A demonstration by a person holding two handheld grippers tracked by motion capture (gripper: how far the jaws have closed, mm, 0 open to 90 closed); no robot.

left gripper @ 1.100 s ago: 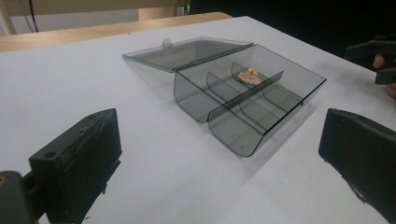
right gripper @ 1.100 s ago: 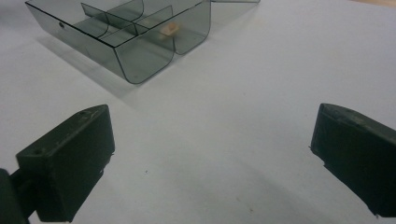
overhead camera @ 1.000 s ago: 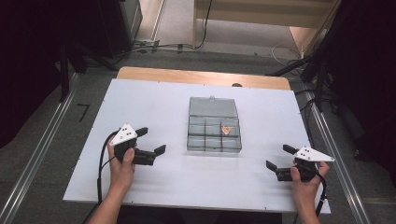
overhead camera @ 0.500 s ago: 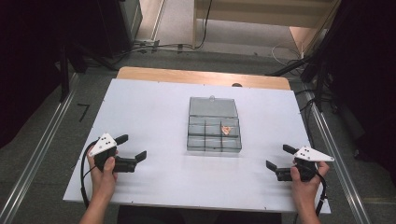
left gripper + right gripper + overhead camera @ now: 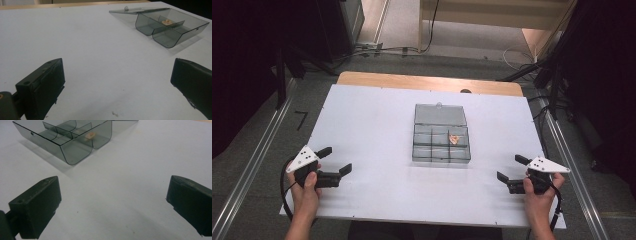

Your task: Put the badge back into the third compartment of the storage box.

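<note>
Grippers, left gripper (image 5: 335, 161) and right gripper (image 5: 510, 168), I hold wide open and empty low in frame; centre-frame smoky plastic organizer box (image 5: 441, 145) looks light, rigid, slippery, so I'd pinch its rim.

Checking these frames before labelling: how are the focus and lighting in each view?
High view: soft and slightly blurry, white table evenly lit, surroundings dark. Left gripper view: the clear box is fairly sharp with a soft shadow beside it, near jaws blurred. Right gripper view: box reasonably clear, jaws soft, faint shadows under them.
</note>
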